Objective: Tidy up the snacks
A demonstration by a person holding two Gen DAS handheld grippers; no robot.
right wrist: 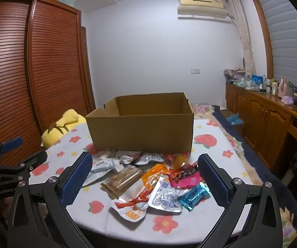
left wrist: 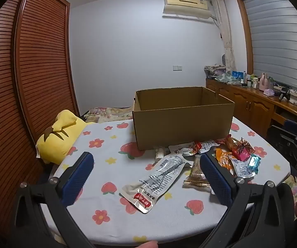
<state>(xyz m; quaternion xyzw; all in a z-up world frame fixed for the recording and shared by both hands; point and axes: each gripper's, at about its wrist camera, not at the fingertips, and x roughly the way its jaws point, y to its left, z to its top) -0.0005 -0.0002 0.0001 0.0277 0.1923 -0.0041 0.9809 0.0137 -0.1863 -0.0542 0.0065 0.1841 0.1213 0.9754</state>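
Silver pouch (left wrist: 154, 179) flat, long axis slanting toward cardboard box (left wrist: 181, 128).

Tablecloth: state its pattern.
The tablecloth is white with red strawberries and red and yellow flowers, clearest in the left wrist view.

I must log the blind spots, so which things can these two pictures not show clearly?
- Brown cardboard box floor: both views, hidden by its near wall.
- Small white packet: left view, tucked against the box.
- Bottles on the wooden sideboard: both views, too small.
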